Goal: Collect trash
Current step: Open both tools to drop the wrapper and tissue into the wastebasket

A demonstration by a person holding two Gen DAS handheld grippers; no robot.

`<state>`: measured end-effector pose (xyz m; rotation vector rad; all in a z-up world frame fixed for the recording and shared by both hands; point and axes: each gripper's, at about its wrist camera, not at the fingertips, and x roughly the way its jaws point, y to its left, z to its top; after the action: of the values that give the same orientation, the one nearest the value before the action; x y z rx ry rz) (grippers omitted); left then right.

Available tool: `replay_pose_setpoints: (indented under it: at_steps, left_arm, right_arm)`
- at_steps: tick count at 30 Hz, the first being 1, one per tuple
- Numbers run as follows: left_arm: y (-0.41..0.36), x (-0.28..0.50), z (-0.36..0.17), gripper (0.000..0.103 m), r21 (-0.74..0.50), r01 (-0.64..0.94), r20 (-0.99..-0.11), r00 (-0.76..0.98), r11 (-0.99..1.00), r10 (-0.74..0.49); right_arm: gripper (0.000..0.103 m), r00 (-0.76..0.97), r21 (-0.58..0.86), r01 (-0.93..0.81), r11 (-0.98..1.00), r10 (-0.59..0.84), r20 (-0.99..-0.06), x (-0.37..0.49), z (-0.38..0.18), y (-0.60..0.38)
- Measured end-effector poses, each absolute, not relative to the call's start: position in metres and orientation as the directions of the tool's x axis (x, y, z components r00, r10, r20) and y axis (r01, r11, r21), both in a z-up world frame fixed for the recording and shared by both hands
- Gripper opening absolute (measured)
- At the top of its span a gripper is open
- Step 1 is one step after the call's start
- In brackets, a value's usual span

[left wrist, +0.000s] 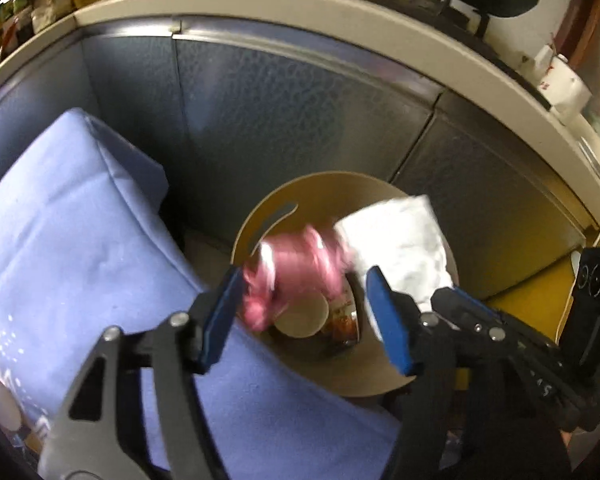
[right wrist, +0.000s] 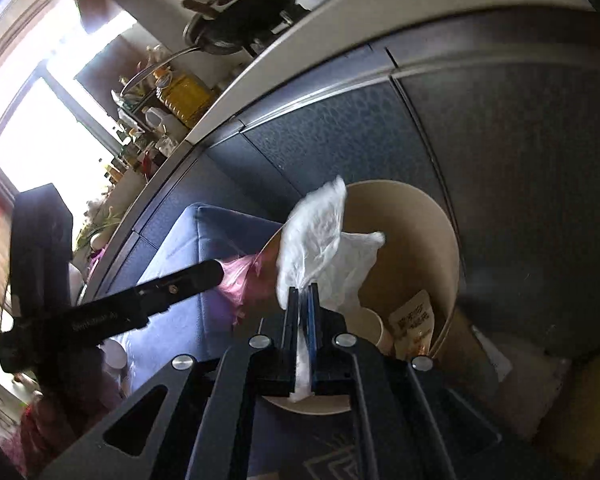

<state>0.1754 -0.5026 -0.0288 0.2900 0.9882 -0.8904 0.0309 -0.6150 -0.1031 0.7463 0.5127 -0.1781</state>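
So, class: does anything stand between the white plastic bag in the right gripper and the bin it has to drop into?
Nothing visible does. The white plastic bag hangs over the open bin, pinched in the right gripper. A pink bag sits beside it at the left gripper.

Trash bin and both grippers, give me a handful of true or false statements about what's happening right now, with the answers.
1. The right gripper is shut on the white plastic bag. True.
2. The left gripper is clamped shut. False: its jaws stand wide apart, with the blurred pink plastic bag between them.
3. The trash bin is empty. False: a paper cup and a printed packet lie inside.
4. A blue cushion sits beside the bin. True.
5. The white bag lies on the floor. False: it is held over the bin's opening.
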Motion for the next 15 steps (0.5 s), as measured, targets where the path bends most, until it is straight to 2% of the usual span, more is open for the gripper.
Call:
replay_pose_setpoints:
  at_steps: [1, 2, 3, 5, 15]
  left_arm:
    - [-0.503, 0.176, -0.030, 0.063, -0.168, 0.761, -0.823, 0.242, 0.627, -0.513]
    - [-0.502, 0.175, -0.031, 0.065, -0.166, 0.760, -0.826, 0.241, 0.629, -0.509]
    - [-0.502, 0.175, -0.031, 0.068, -0.162, 0.756, -0.828, 0.245, 0.634, -0.505]
    - [-0.496, 0.173, -0.028, 0.068, -0.163, 0.752, -0.824, 0.252, 0.639, -0.508]
    - [-0.409, 0.134, 0.023, 0.068, -0.199, 0.751, -0.733, 0.313, 0.630, -0.604]
  right_arm:
    - [0.010, 0.864, 0.605, 0.337, 0.721, 0.018, -0.503, 0.030, -0.105, -0.616]
    - [0.023, 0.867, 0.603, 0.338, 0.723, 0.010, -0.498, 0.029, -0.105, -0.615]
    - [0.049, 0.868, 0.600, 0.341, 0.723, 0.002, -0.496, 0.027, -0.104, -0.613]
    - [0.070, 0.875, 0.598, 0.353, 0.719, -0.029, -0.482, 0.023, -0.101, -0.612]
    - [0.070, 0.929, 0.621, 0.242, 0.746, 0.008, -0.371, -0.002, -0.056, -0.560]
